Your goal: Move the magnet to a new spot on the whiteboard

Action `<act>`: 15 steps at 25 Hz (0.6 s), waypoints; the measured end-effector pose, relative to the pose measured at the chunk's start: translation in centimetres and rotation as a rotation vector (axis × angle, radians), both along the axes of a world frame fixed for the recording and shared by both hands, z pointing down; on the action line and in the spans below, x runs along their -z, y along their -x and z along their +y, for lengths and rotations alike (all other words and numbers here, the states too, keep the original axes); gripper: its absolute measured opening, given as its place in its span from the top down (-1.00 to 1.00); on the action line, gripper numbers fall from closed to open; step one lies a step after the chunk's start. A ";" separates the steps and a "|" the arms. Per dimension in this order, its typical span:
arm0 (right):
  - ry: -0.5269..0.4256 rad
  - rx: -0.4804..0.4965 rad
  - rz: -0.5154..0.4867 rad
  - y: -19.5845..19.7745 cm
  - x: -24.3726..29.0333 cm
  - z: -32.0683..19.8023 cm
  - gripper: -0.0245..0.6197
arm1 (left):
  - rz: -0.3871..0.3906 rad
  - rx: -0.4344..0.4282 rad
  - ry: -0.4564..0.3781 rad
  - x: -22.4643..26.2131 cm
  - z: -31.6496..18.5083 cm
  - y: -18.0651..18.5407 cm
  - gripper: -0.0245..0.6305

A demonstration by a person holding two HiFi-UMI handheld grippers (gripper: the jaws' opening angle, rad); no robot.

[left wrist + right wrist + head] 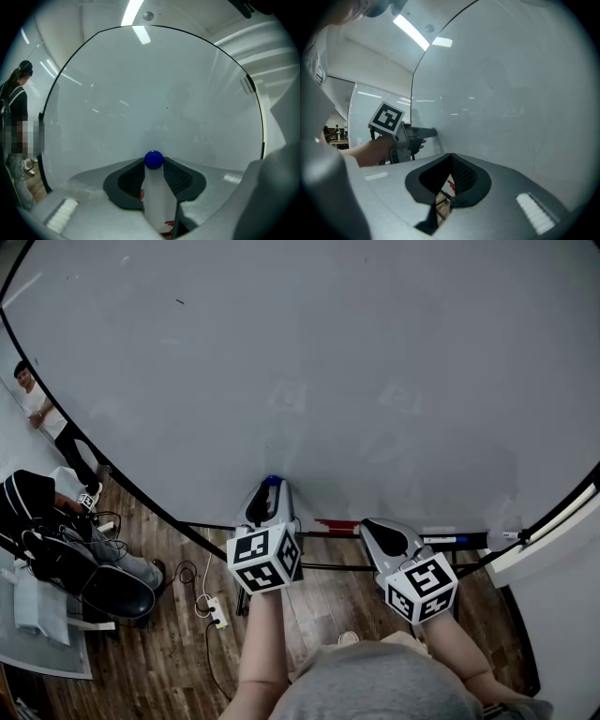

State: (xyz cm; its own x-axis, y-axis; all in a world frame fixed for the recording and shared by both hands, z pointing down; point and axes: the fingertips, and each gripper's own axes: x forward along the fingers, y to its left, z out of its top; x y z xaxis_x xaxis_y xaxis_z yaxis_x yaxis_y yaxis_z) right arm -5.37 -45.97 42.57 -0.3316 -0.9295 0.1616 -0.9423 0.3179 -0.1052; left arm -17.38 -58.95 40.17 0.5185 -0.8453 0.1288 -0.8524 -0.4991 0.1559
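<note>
Nearest the camera, the person's two forearms reached toward the whiteboard [309, 362], one gripper in each hand. The left gripper [270, 493] pointed at the whiteboard's lower part, just above its bottom edge. Its jaws were clamped on the small blue magnet [153, 159], which sat right at the jaw tips. The magnet lay against or just off the whiteboard's surface; no view settled which.

The right gripper [451, 157] waited off to the right, also below the whiteboard's bottom edge and well apart from the magnet. Its jaws were pressed together on nothing. It pointed toward the marker tray [469, 540] fixed under the whiteboard, where a red marker [336, 523] lay.

Beyond the grippers the whiteboard spread wide and blank, apart from a few tiny specks high up. Past the whiteboard's left edge, dark bags [56, 540] lay on the wooden floor [187, 652], and a bystander [33, 399] stood farther back.

The grasp looked made, so the step in hand seemed to be the lift-off or the start of the carry. The next move would call for pulling the magnet clear of the whiteboard against its hold and taking it to another bare patch. There it should meet the whiteboard flat before the jaws let go. A loose pinch on so small and round a piece could let it slip.
</note>
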 end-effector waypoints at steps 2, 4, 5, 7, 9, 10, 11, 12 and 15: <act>0.000 -0.005 -0.001 0.0 -0.1 0.0 0.92 | 0.001 -0.006 -0.002 0.0 0.0 0.0 0.52; 0.001 -0.008 -0.001 0.0 -0.2 0.0 0.92 | 0.001 -0.012 -0.004 0.0 0.1 -0.1 0.52; 0.001 -0.009 -0.001 0.1 -0.2 0.0 0.92 | 0.001 -0.014 -0.004 0.0 0.1 -0.1 0.52; 0.000 -0.010 0.001 0.2 -0.2 0.1 0.92 | -0.002 -0.019 -0.005 0.0 0.1 -0.1 0.52; 0.000 -0.012 0.003 0.3 -0.1 0.2 0.92 | -0.005 -0.025 -0.003 0.0 0.3 -0.2 0.52; 0.000 -0.015 0.004 0.3 -0.1 0.2 0.92 | -0.004 -0.029 -0.003 0.0 0.3 -0.2 0.52; 0.000 -0.017 0.005 0.3 -0.1 0.3 0.92 | -0.004 -0.032 -0.003 0.0 0.4 -0.3 0.52; 0.000 -0.020 0.006 0.3 -0.1 0.2 0.92 | -0.003 -0.035 -0.004 0.0 0.4 -0.3 0.52; 0.002 -0.026 0.009 0.2 -0.1 0.2 0.92 | -0.005 -0.046 0.001 -0.3 0.4 -0.4 0.49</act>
State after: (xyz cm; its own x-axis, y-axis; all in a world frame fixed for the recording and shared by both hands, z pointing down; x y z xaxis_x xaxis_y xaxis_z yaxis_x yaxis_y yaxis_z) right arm -5.57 -45.80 42.63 -0.3059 -0.9374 0.1661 -0.9511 0.2931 -0.0976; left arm -16.96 -58.57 40.44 0.5565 -0.8202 0.1322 -0.8291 -0.5379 0.1525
